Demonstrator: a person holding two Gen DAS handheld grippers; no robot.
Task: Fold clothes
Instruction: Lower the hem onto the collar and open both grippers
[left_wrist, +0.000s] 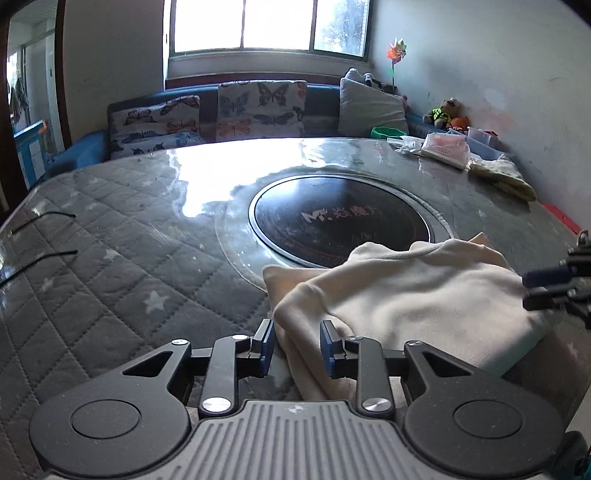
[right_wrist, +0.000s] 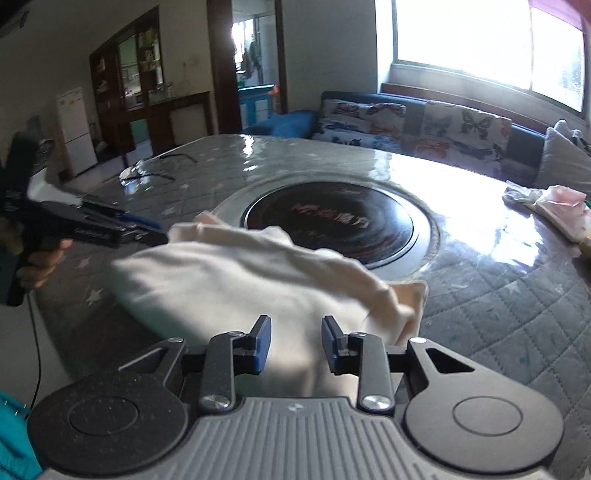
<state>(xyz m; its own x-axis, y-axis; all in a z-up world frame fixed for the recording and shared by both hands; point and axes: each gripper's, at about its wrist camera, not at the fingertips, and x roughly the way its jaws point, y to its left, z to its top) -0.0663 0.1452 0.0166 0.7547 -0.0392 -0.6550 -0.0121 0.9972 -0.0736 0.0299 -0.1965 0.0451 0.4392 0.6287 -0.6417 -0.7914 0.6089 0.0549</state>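
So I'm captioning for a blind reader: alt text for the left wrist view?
A cream garment lies bunched on a quilted grey table, with the left claw open over its near edge. Behind it is a round black cooktop.

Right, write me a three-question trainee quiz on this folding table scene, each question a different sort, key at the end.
1. True or false: the folded cream fabric garment lies wholly clear of the round black inset plate in the grey quilted table cover.
2. Which gripper is clamped on the garment? A) the left gripper B) the right gripper C) neither
3. Fill in: the cushions on the blue sofa carry a ____ print.

Key: 1 false, a corner overlaps the plate's rim; 2 C, both stand open at the garment's edges; 3 butterfly.
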